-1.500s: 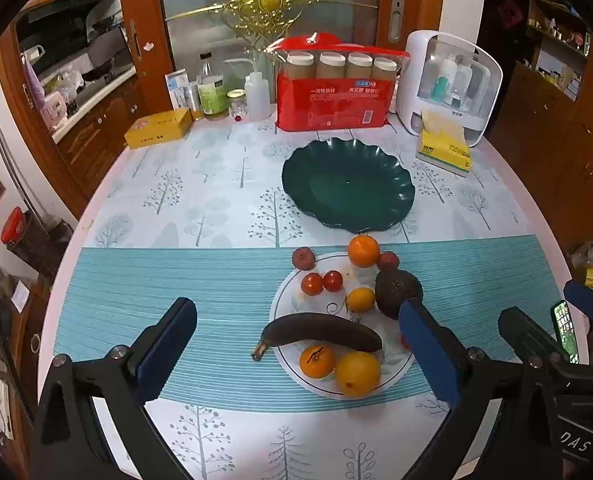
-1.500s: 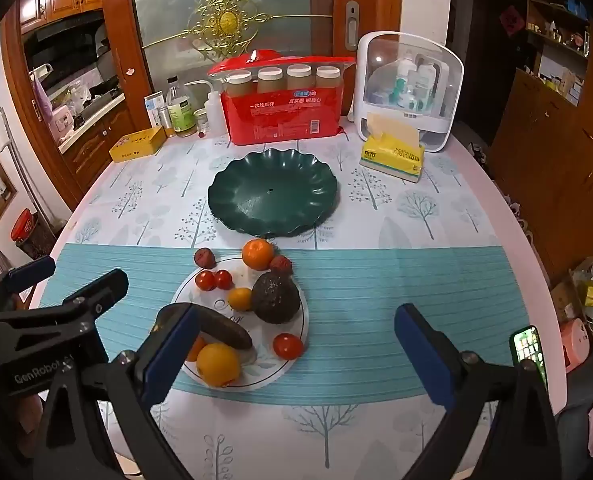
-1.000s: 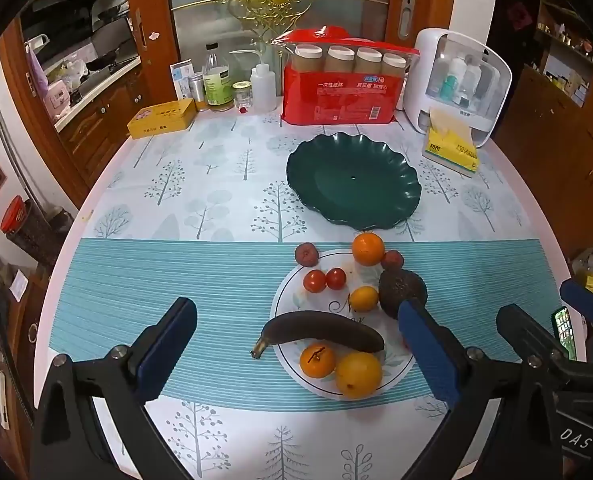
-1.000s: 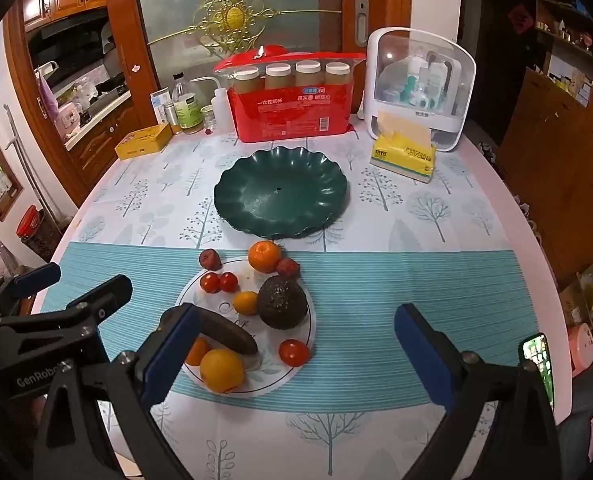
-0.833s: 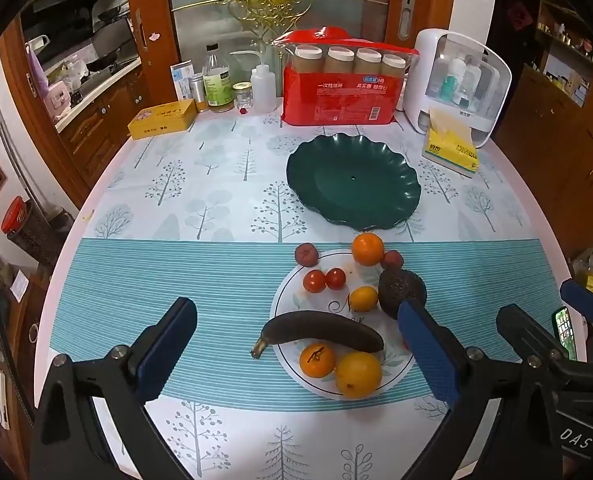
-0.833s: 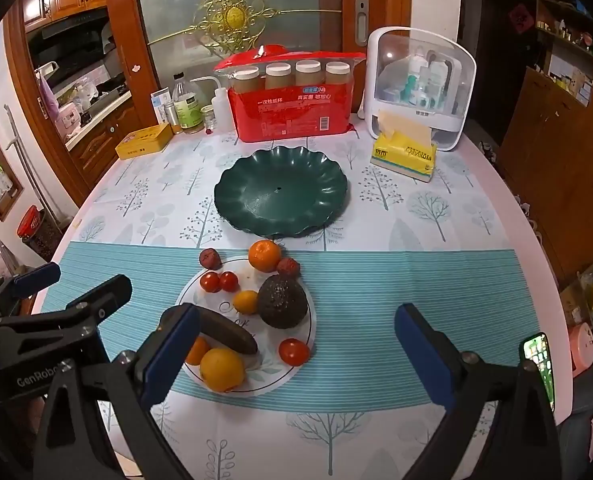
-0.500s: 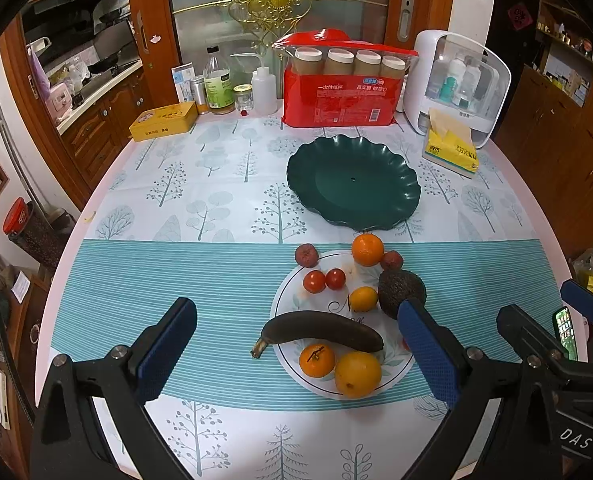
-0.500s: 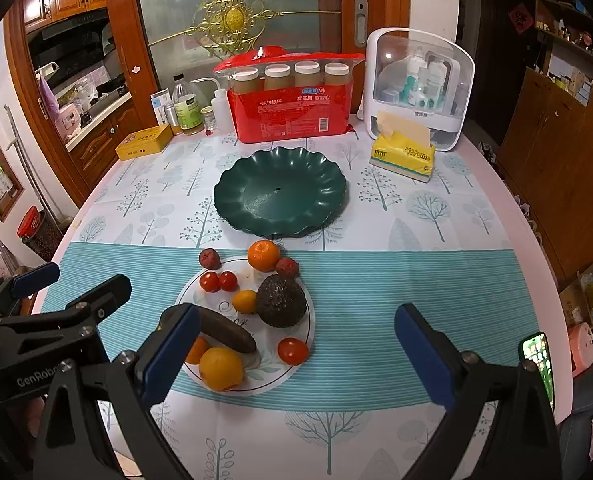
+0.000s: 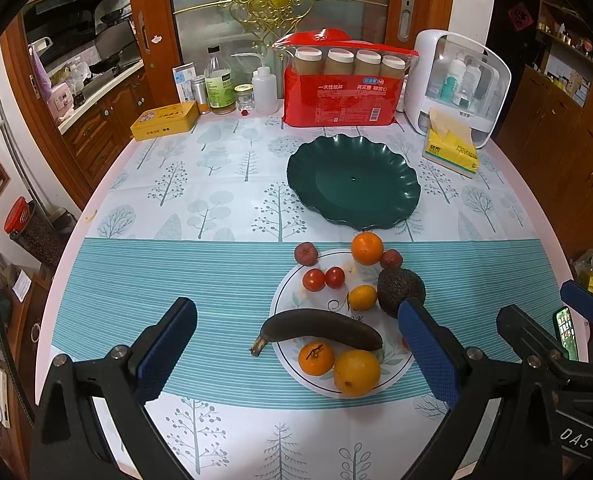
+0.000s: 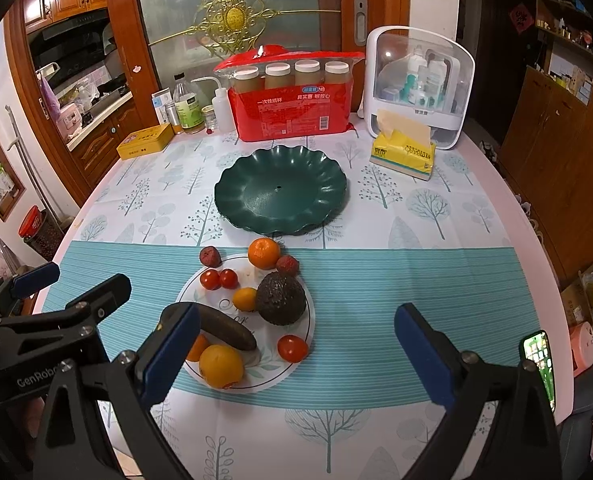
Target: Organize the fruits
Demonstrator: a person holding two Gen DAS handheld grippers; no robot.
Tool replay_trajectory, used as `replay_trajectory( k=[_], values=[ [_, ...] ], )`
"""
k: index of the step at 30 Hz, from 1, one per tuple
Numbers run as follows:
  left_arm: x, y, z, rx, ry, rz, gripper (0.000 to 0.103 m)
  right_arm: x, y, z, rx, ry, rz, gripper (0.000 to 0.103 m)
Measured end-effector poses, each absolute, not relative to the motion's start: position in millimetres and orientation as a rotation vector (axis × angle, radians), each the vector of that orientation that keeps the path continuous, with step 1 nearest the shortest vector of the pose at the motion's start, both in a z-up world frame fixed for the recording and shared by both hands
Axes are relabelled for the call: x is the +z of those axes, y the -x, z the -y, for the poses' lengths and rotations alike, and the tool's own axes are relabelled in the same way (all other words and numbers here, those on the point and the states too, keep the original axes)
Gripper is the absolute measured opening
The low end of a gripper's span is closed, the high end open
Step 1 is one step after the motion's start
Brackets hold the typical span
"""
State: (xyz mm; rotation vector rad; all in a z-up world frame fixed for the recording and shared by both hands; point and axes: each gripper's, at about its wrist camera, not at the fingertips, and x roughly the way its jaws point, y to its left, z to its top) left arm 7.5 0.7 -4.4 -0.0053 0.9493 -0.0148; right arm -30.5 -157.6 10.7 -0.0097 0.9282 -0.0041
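A white plate (image 9: 288, 304) (image 10: 300, 354) near the table's front holds several fruits: a dark banana (image 9: 320, 334) (image 10: 224, 330), an avocado (image 9: 400, 288) (image 10: 281, 298), oranges (image 9: 366, 247) (image 10: 263, 253), small tomatoes (image 9: 313, 279) (image 10: 292, 348) and a lemon-like fruit (image 9: 356, 372) (image 10: 221, 366). Behind it lies an empty dark green scalloped plate (image 9: 354, 180) (image 10: 280, 190). My left gripper (image 9: 296, 350) hangs open above the white plate's near side. My right gripper (image 10: 296, 354) is open too, hovering over the plate's right part. Neither holds anything.
At the back stand a red pack of paper cups (image 9: 344, 88), a white cosmetics case (image 9: 460, 84), a yellow tissue pack (image 9: 450, 150), bottles (image 9: 220, 84) and a yellow tin (image 9: 164, 120). A phone (image 10: 538, 360) sits by the right table edge.
Both cameras have drifted slightly, the left one a little higher and back. No fruit has moved and both grippers stay open.
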Motion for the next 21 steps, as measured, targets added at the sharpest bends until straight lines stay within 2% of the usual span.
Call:
replay_trajectory(
  k=[21],
  values=[
    [-8.4, -7.1, 1.9, 0.007, -0.011, -0.956, 0.100, 3.2, 30.4, 158.9, 0.010, 0.004, -0.948, 0.098]
  ],
)
